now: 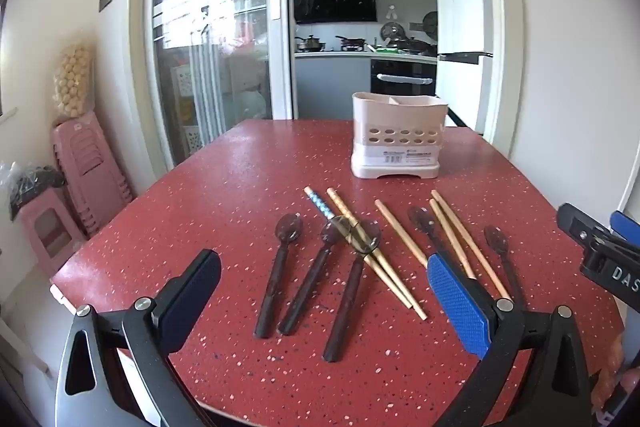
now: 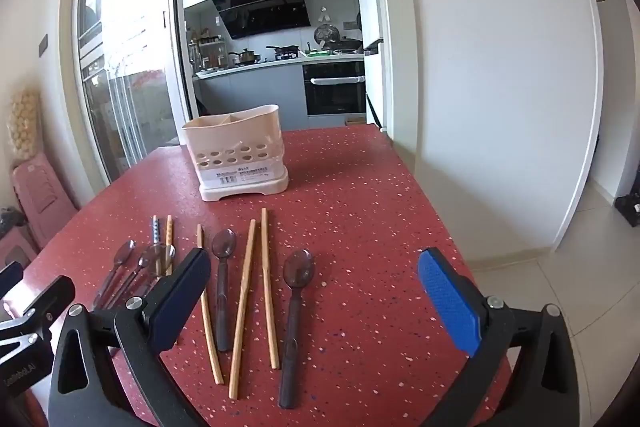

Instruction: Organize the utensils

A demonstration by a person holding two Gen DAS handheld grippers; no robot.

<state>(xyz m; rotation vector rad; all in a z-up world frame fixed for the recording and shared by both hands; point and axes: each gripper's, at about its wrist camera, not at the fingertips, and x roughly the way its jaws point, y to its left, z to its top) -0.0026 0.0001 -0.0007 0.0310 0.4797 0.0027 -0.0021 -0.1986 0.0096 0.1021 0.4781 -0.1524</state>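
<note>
Five dark spoons and several chopsticks lie loose mid-table, long axes running near-to-far, w/ the beige utensil caddy standing empty beyond them at the far side of the red table. Left gripper and right gripper both hover near edge, jaws wide, holding nothing; rightmost spoon lies btwn the right gripper's fingers, likely first pick.

black grippers, silver screws, fingers with blue textured pads.
</note>
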